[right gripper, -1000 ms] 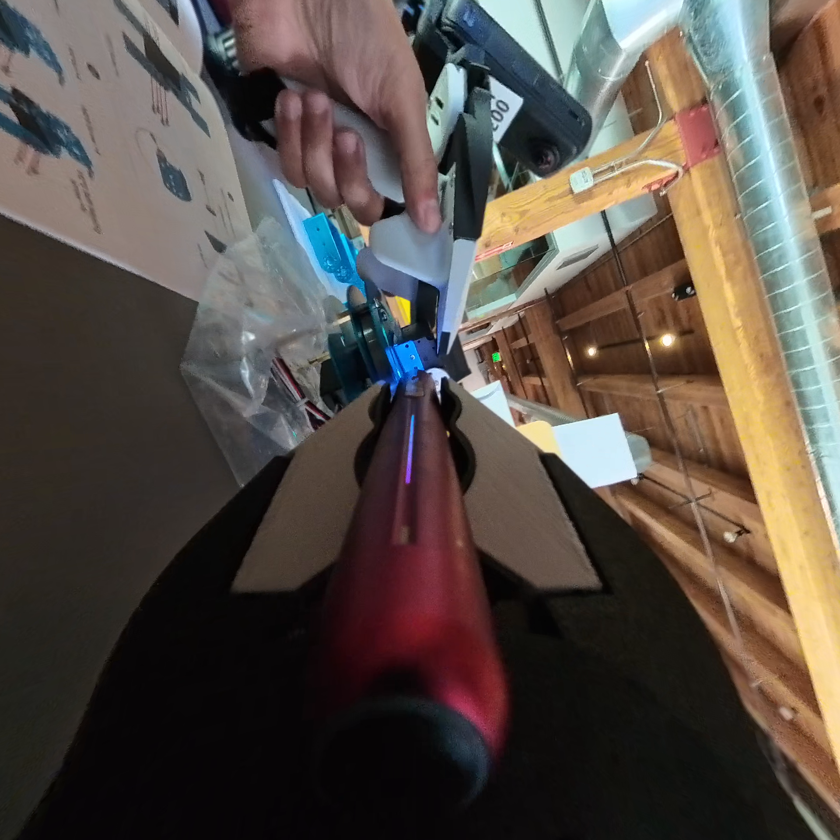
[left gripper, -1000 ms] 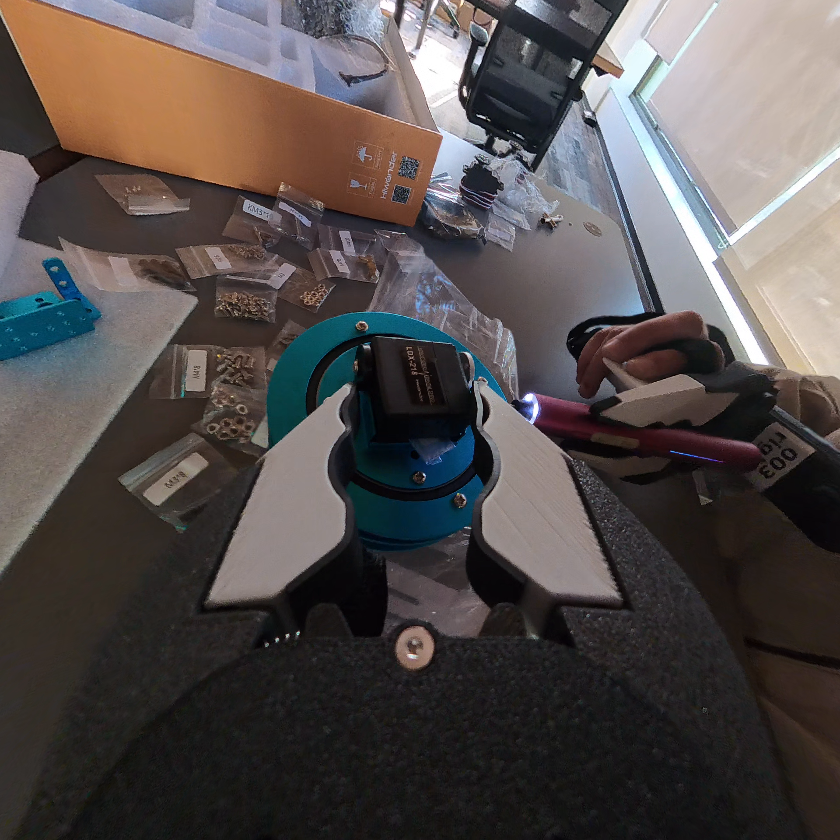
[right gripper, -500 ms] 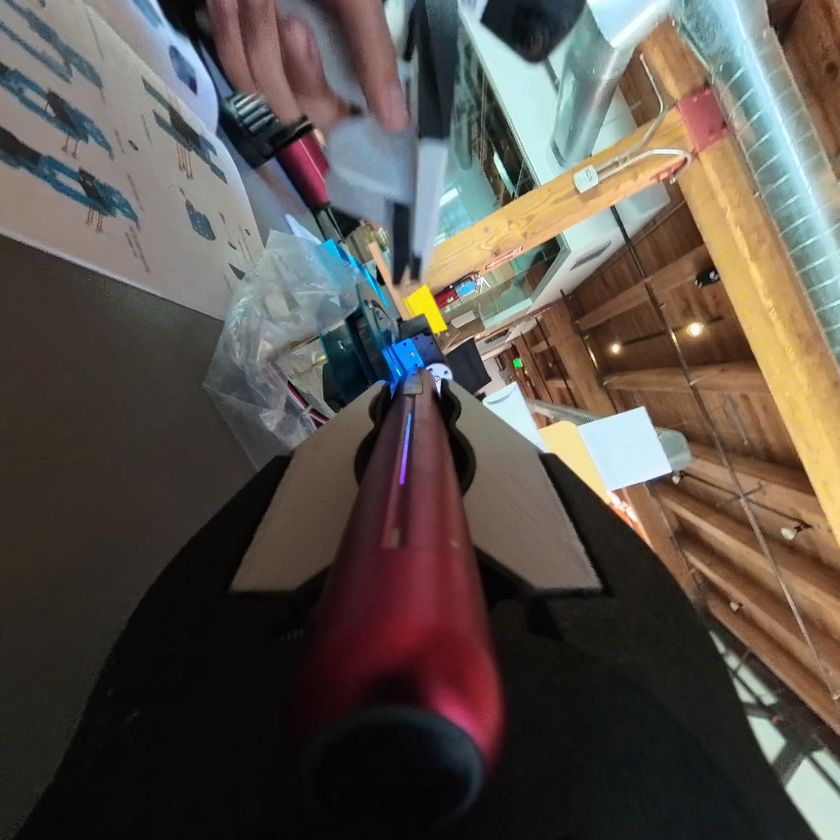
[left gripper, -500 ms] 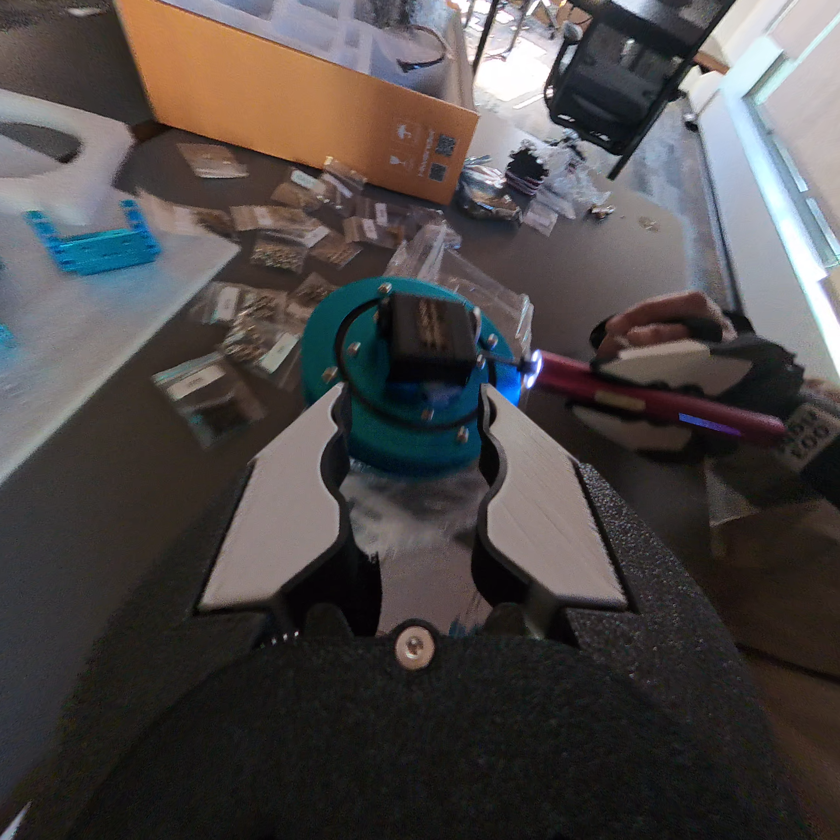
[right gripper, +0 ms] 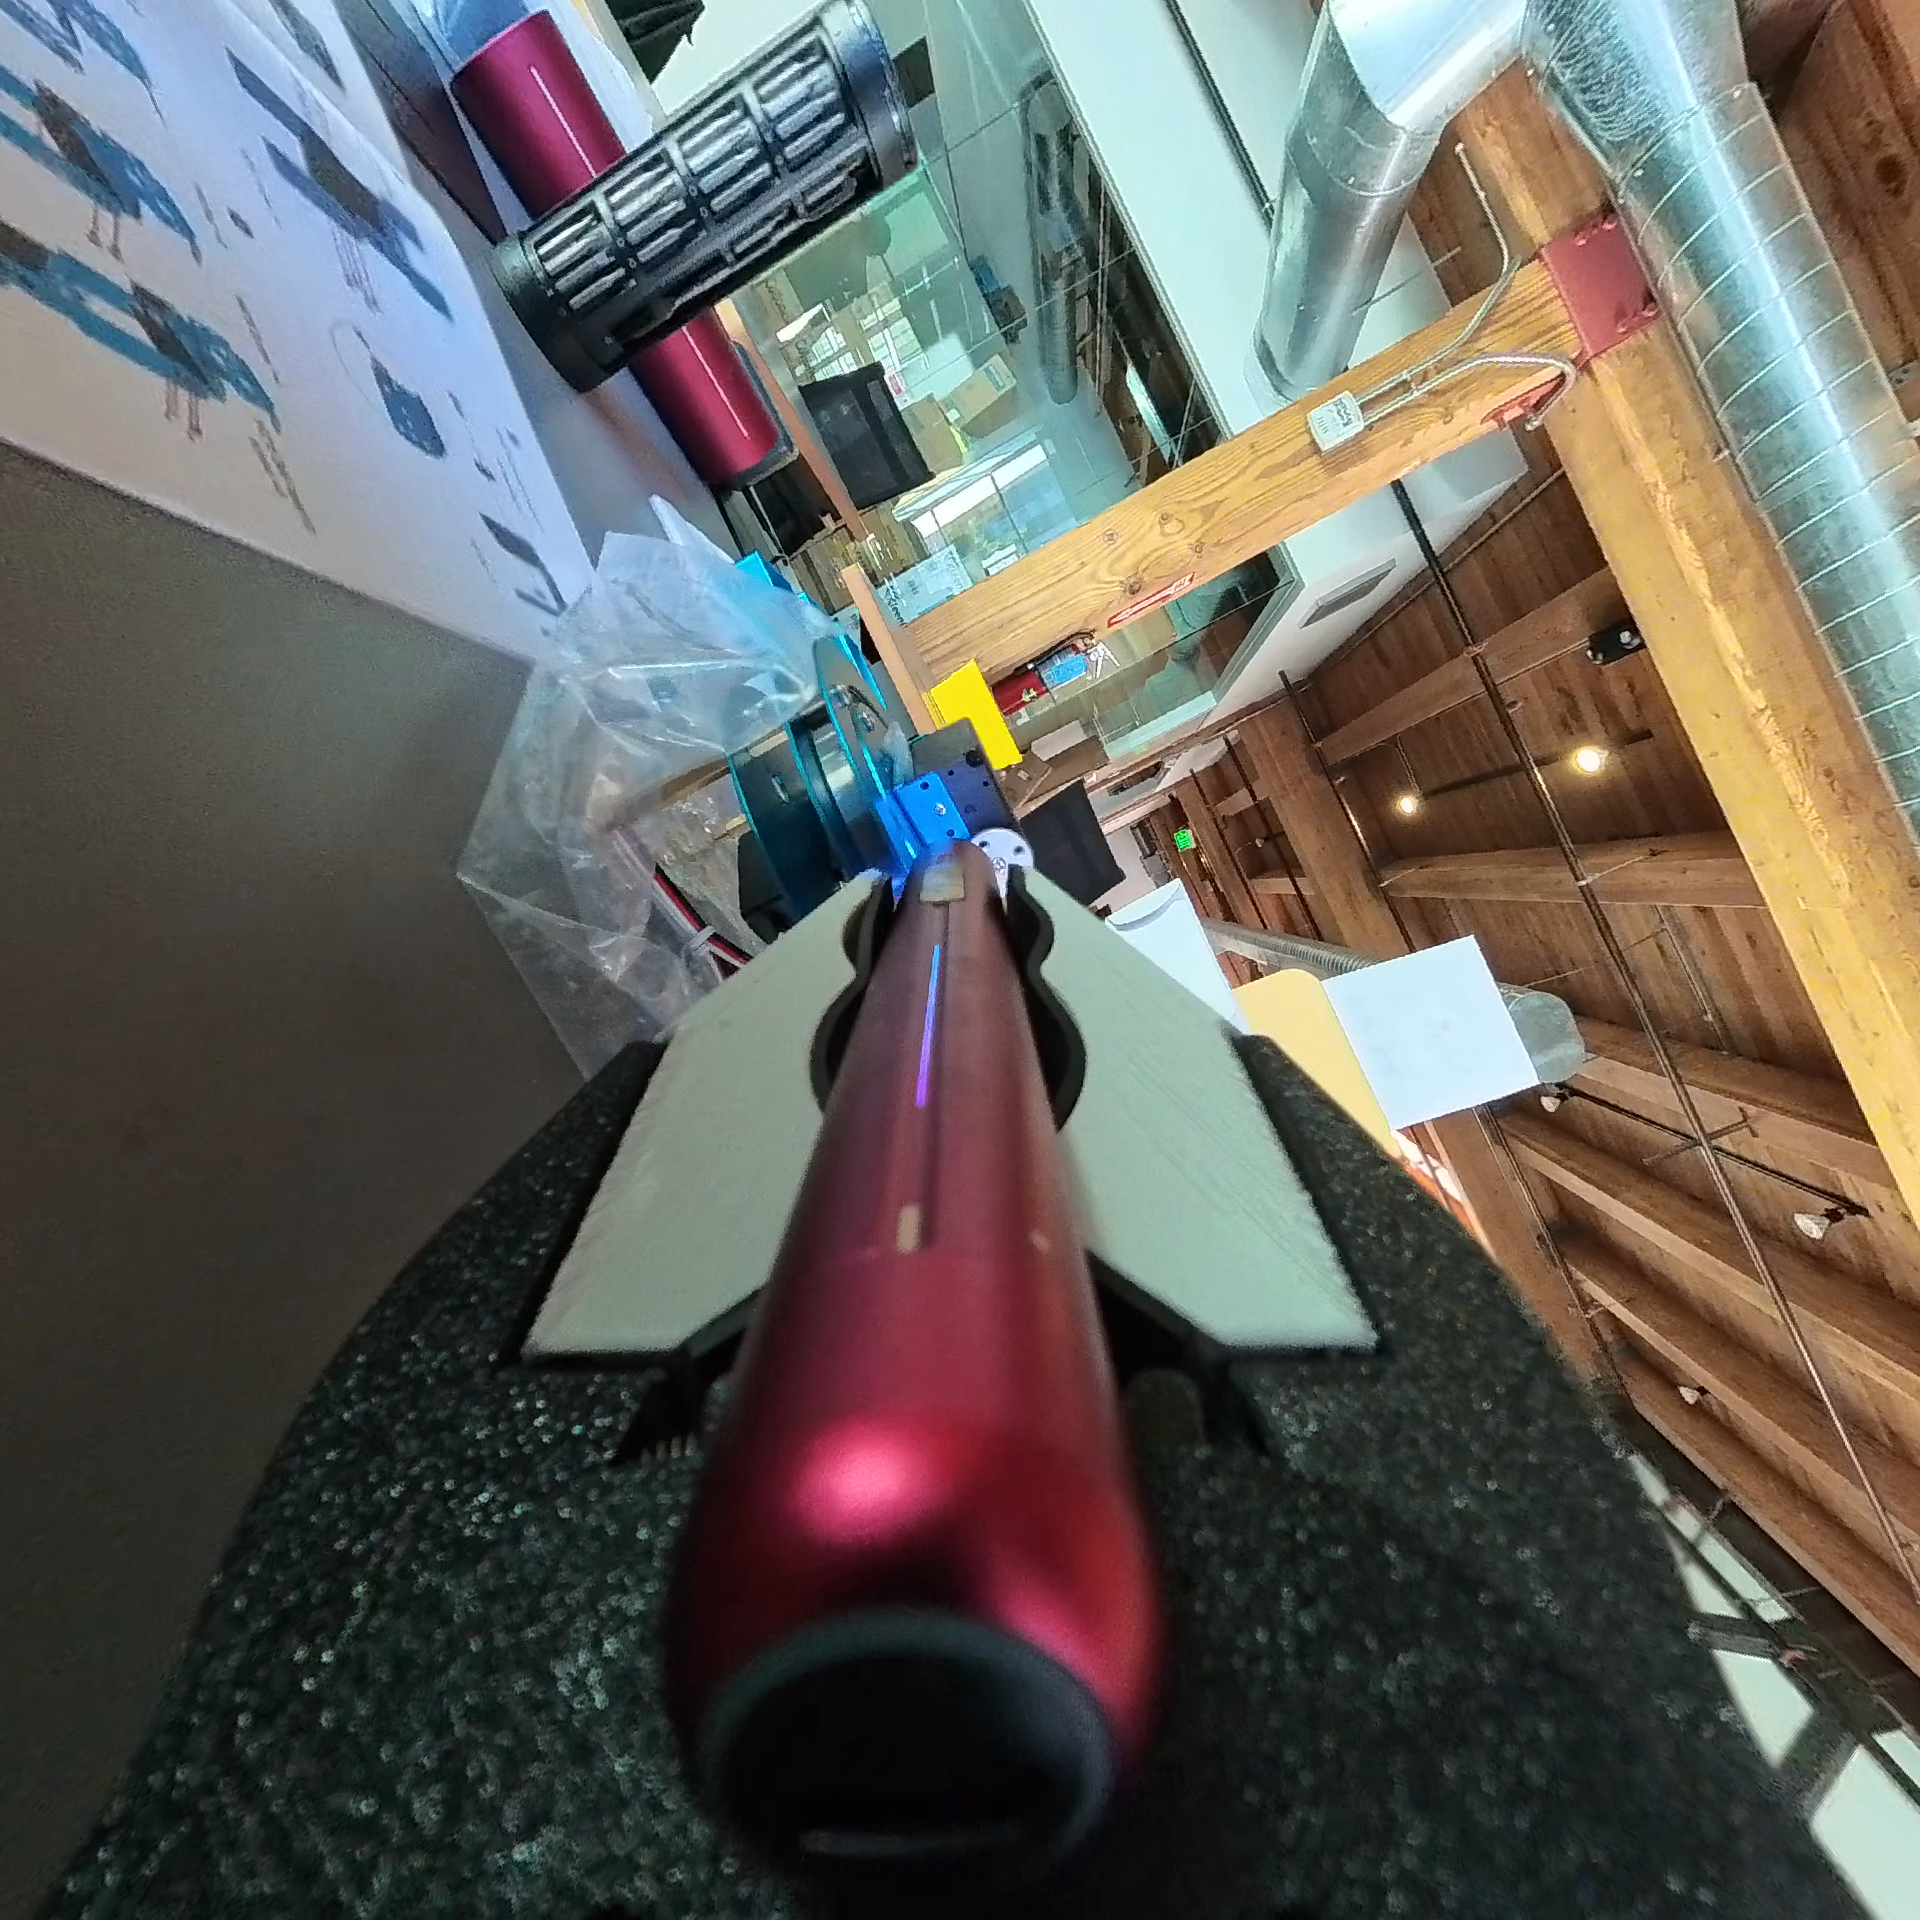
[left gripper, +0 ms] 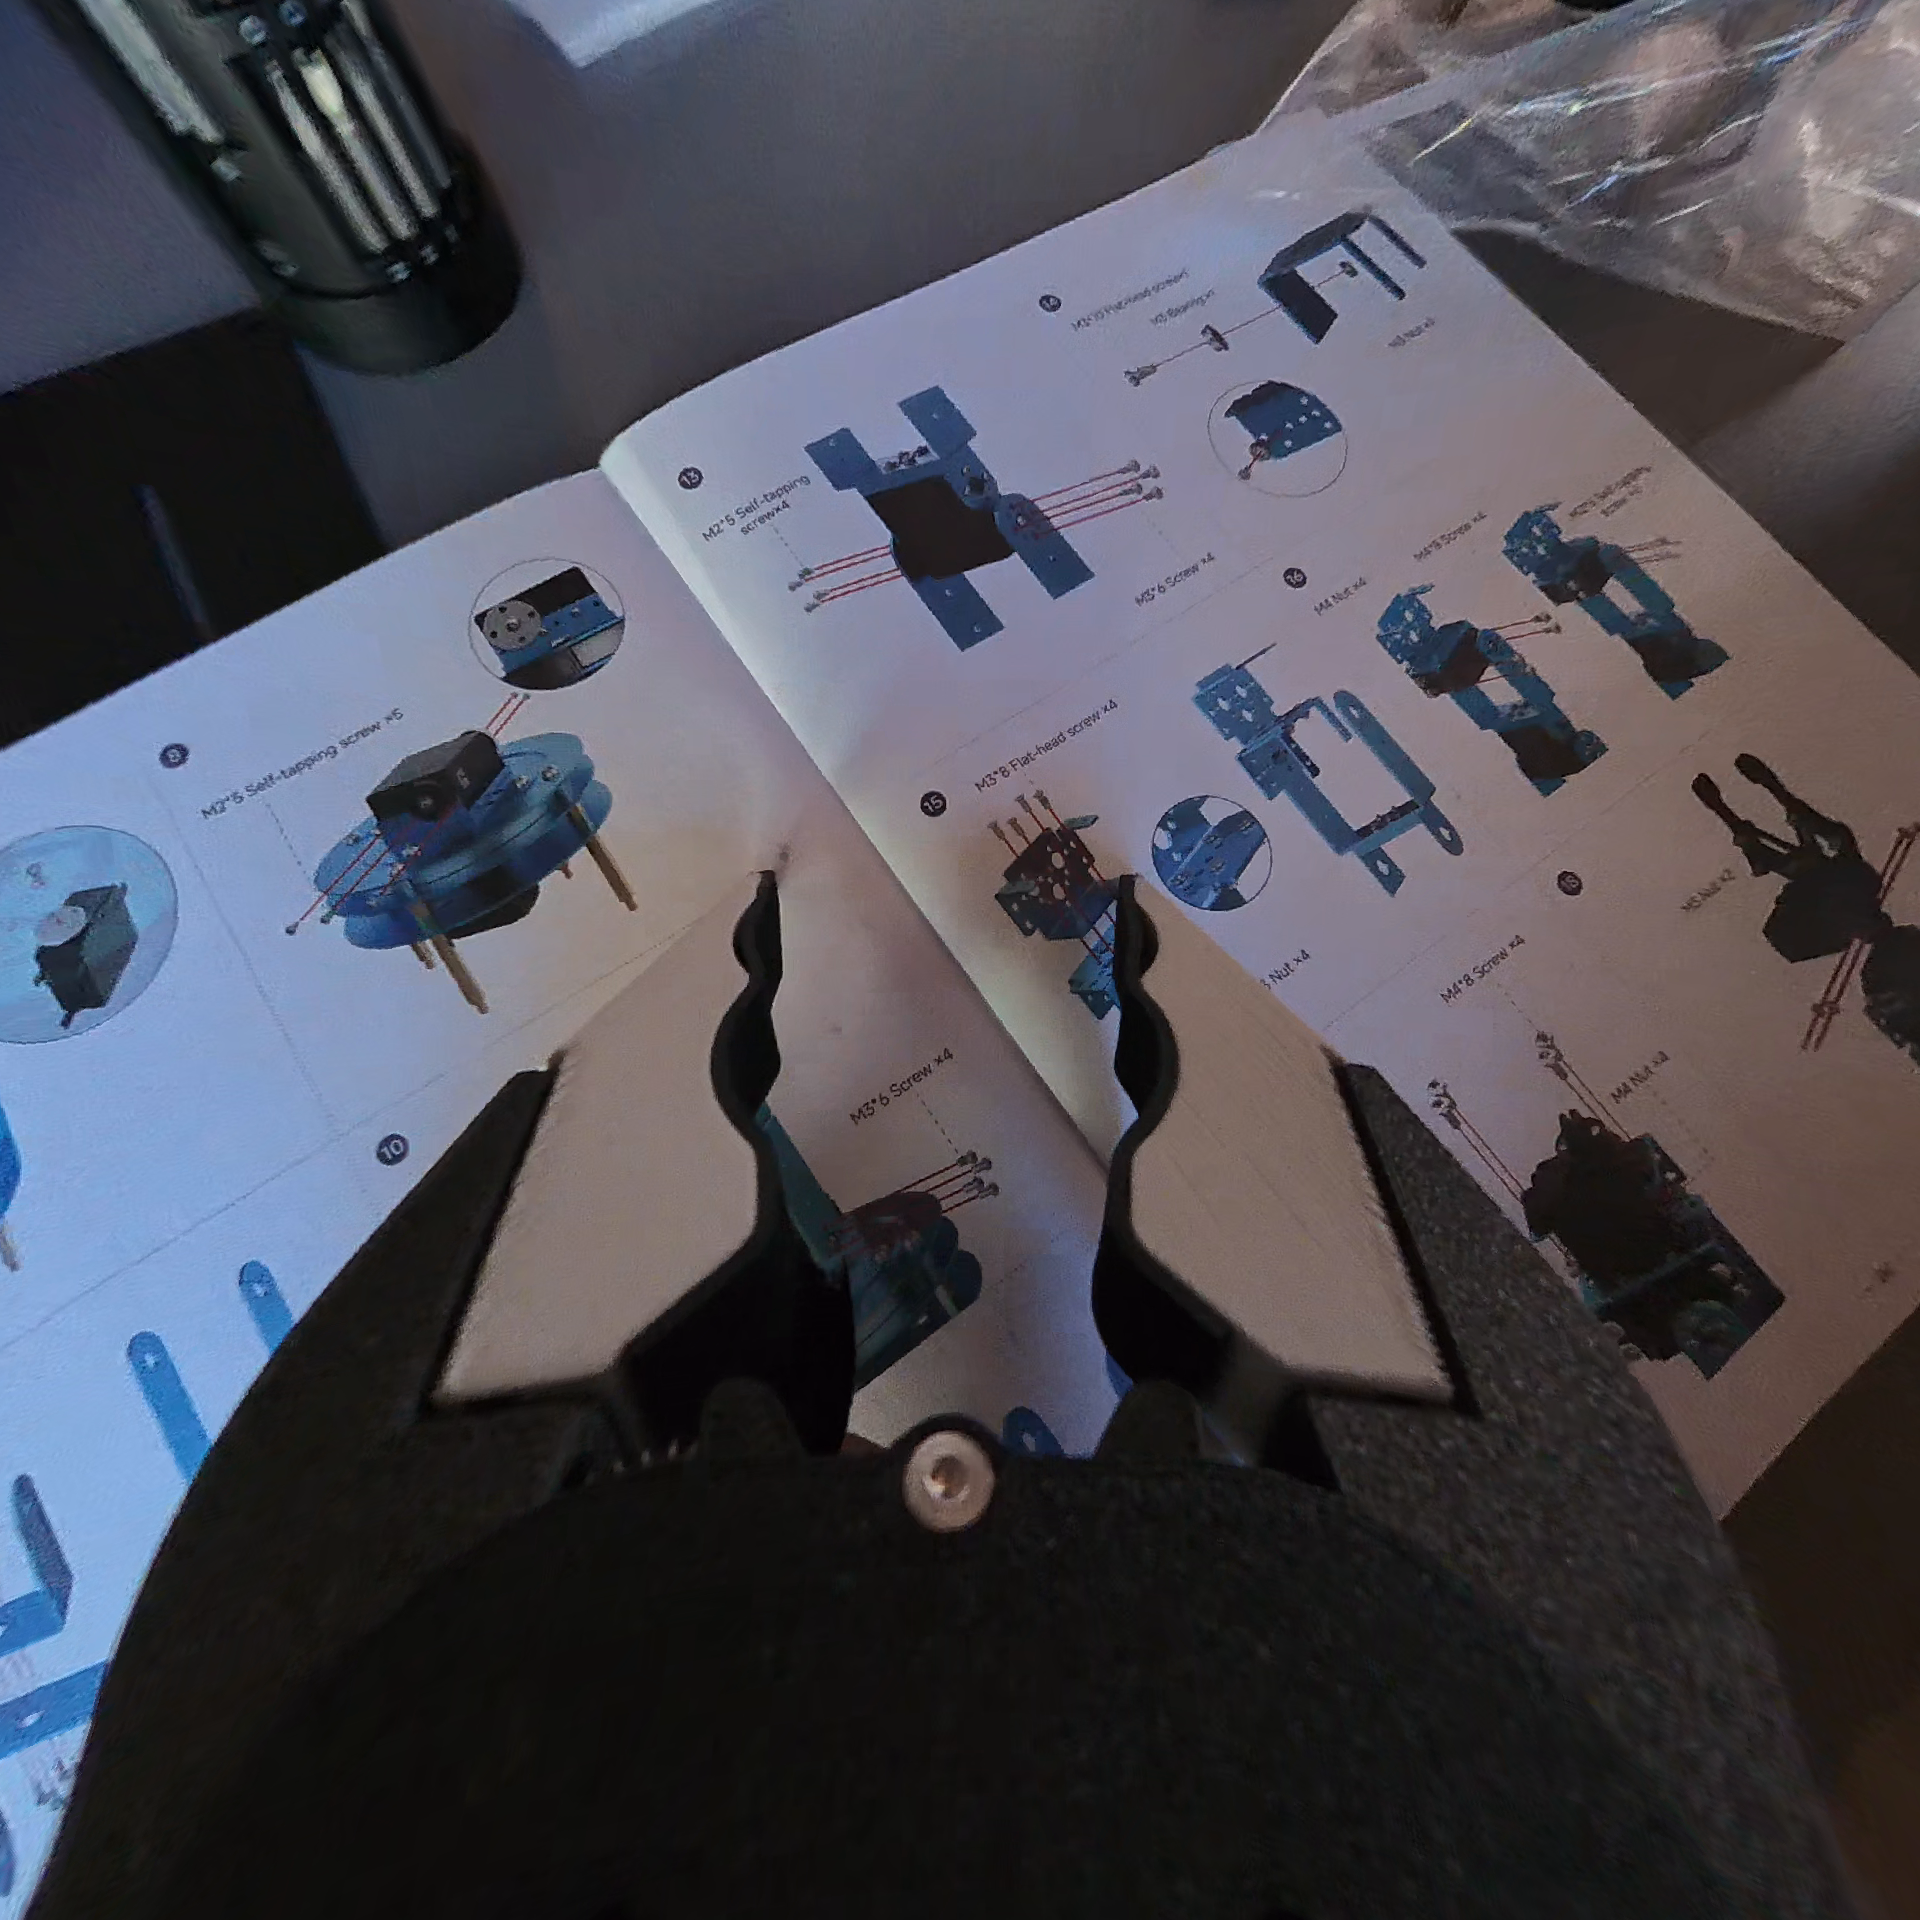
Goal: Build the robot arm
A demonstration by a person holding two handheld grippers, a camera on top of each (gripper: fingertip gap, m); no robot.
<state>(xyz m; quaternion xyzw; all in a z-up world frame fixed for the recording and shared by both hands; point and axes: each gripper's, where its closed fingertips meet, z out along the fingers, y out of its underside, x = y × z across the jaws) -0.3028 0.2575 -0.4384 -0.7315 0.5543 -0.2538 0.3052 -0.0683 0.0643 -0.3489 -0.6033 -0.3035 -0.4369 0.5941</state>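
Note:
My left gripper (left gripper: 945, 883) is open and empty, hovering over an open instruction booklet (left gripper: 727, 665) with pictures of blue parts. My right gripper (right gripper: 940, 883) is shut on a red electric screwdriver (right gripper: 925, 1299), whose lit tip meets a small blue bracket (right gripper: 930, 821) on a teal round base with a black servo (right gripper: 821, 748). The booklet also shows in the right wrist view (right gripper: 208, 343), lying at the upper left on the dark table (right gripper: 208, 831).
A black ribbed bit holder (right gripper: 707, 197) with a red case stands past the booklet; it also shows in the left wrist view (left gripper: 343, 187). Crumpled clear plastic bags (right gripper: 623, 748) lie beside the teal base, and more plastic (left gripper: 1621, 135) lies at the booklet's far corner. There is about 30 cm between the tips of the two grippers.
My left gripper let go of the teal base with the servo, pulled back and swung over to the open booklet. The right gripper kept the screwdriver tip at the assembly.

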